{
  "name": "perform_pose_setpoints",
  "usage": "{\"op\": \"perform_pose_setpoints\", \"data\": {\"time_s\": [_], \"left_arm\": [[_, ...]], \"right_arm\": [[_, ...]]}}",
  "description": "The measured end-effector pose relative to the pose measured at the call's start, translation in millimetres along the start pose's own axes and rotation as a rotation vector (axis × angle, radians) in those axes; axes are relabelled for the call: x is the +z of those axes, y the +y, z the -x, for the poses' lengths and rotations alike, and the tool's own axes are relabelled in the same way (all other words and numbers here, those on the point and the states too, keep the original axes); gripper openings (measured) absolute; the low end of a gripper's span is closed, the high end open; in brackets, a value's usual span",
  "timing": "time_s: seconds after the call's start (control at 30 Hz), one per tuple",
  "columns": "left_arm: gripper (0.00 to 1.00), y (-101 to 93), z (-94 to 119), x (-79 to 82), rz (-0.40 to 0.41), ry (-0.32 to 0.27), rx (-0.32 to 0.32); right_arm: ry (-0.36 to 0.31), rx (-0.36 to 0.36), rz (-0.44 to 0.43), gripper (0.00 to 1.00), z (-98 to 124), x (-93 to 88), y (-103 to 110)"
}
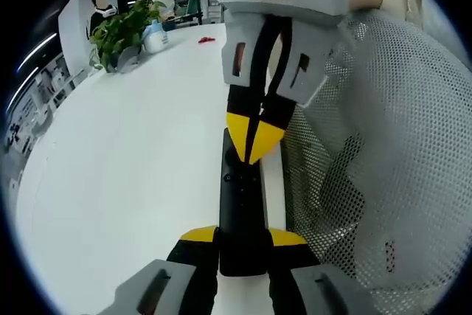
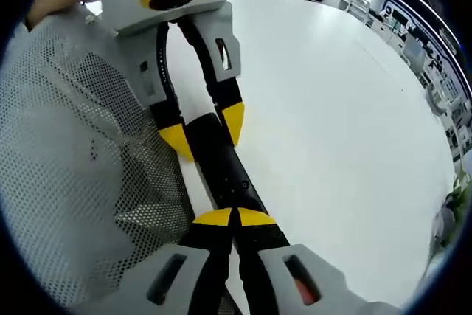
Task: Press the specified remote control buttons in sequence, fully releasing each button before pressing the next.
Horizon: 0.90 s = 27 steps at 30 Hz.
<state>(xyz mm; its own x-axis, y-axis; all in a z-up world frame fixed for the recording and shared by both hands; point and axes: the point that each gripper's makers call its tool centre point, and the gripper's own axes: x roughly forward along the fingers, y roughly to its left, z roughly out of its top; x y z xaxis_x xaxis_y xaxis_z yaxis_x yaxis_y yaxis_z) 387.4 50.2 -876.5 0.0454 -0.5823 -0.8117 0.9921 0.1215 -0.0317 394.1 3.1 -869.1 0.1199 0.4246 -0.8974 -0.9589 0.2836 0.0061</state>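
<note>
1. Remote control point(image 1: 242, 215) lies along the counter point(image 1: 125, 160) edge, beside a mesh chair back point(image 1: 383, 153).
2. Left gripper point(image 1: 242, 241): fingers pinching the remote's near end.
3. Right gripper point(image 2: 234, 219): fingers pressed together, tips down on the remote's top.
4. Open counter extends to the potted plant point(image 1: 118, 31).

Black remote point(image 1: 242, 212) on a white bench point(image 1: 133, 160); yellow-tipped black fingers point(image 1: 199, 236); white perforated mesh point(image 1: 376, 153) at right; green plant point(image 1: 122, 31) upper left.
</note>
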Motion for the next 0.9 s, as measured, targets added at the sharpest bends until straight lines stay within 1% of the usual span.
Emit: {"op": "perform_pose_setpoints", "data": {"time_s": [0.17, 0.43, 0.63, 0.8, 0.9], "left_arm": [[0.25, -0.2, -0.1, -0.1, -0.002, 0.002, -0.001], [0.25, -0.1, 0.2, -0.1, 0.003, 0.000, -0.006], [0.25, 0.0, 0.4, 0.0, 0.008, -0.003, -0.007], [0.25, 0.0, 0.5, -0.1, 0.010, -0.005, -0.006], [0.25, 0.0, 0.6, 0.0, 0.013, -0.009, -0.007]], "right_arm": [[-0.005, -0.019, 0.028, 0.00, -1.1, 0.2, 1.1], [0.002, -0.031, 0.016, 0.00, -1.3, 0.3, 0.0], [-0.021, -0.007, -0.039, 0.00, -0.9, -0.2, -1.8], [-0.023, -0.002, -0.032, 0.00, -1.0, 0.4, -0.4], [-0.034, 0.011, -0.050, 0.00, -0.1, 0.3, -1.2]]}}
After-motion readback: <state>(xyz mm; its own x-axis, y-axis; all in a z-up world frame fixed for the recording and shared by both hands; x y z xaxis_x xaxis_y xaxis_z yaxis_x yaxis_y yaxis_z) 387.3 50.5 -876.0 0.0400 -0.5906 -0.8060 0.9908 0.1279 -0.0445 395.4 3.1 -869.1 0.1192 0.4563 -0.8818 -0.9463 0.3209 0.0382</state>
